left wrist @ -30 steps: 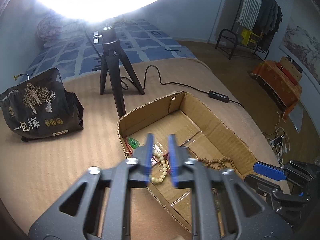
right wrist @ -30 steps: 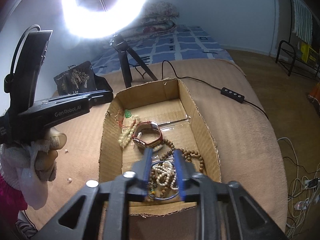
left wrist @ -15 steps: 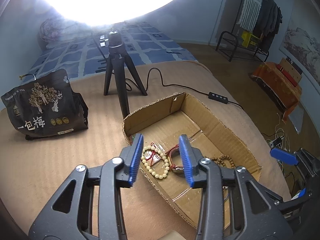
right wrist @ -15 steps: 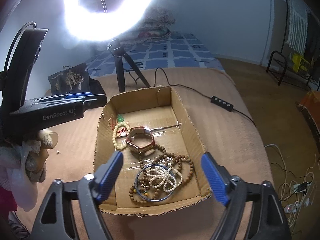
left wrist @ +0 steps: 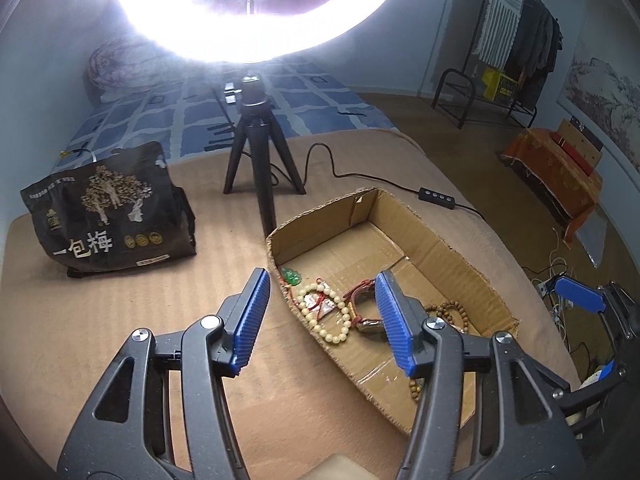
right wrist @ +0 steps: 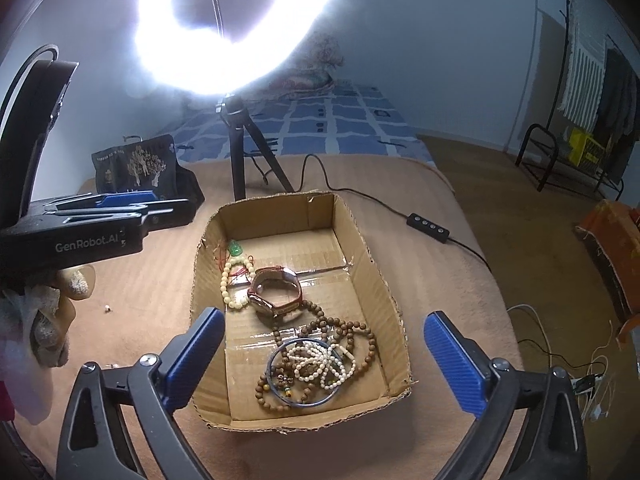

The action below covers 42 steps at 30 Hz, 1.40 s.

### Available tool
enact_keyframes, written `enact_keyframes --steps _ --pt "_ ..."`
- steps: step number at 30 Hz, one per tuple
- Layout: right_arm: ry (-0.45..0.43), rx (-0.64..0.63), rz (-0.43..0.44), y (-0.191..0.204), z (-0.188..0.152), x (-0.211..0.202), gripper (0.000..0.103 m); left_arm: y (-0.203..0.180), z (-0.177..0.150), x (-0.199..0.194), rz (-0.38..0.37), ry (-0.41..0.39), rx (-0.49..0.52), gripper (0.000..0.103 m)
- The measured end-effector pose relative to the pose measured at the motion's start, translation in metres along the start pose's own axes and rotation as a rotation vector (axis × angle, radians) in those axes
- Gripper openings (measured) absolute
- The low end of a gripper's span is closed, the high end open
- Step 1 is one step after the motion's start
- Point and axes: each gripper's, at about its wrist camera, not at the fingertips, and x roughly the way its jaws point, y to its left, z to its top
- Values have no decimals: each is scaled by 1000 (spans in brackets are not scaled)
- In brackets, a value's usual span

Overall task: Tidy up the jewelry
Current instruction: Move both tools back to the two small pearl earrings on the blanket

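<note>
— Are either gripper's jaws holding anything?
— No. The right gripper (right wrist: 320,356) and left gripper (left wrist: 320,320) are both opening, empty, above the cardboard box (right wrist: 372,276).
— The jewelry?
— Inside: a white bead bracelet (right wrist: 320,362) nearest, the watch (right wrist: 276,292) farther, a green pendant (right wrist: 235,249) farthest.

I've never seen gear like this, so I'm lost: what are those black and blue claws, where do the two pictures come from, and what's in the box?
They are hand-held clamps, one in each of a person's hands, each carrying a camera that looks out along its fingers. One picture comes from the left gripper, the other from the right gripper. Both are opening and hold nothing. On the tan blanket sits a cardboard box with a watch, cream beads, brown beads, white beads, a blue bangle and a green pendant. Behind stand a ring light and a dark bag.
</note>
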Motion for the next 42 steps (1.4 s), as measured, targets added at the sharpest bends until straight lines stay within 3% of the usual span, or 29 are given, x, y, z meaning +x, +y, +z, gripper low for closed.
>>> enact_keyframes --steps 14,25,34,38,42 --pt "-53 20 -12 14 -3 -17 103 53 -18 -51 41 -21 -52 56" --pt "-96 -14 62 47 -7 -31 103 113 -55 -84 117 -3 -104 56" --pt "-55 -143 170 109 -25 -24 103 156 -93 -77 155 64 -138 56" --pt "-34 -183 196 130 -36 -14 101 165 -110 -66 124 100 -141 56" --pt "6 -223 234 149 -48 -2 93 172 -122 -56 84 123 -154 56"
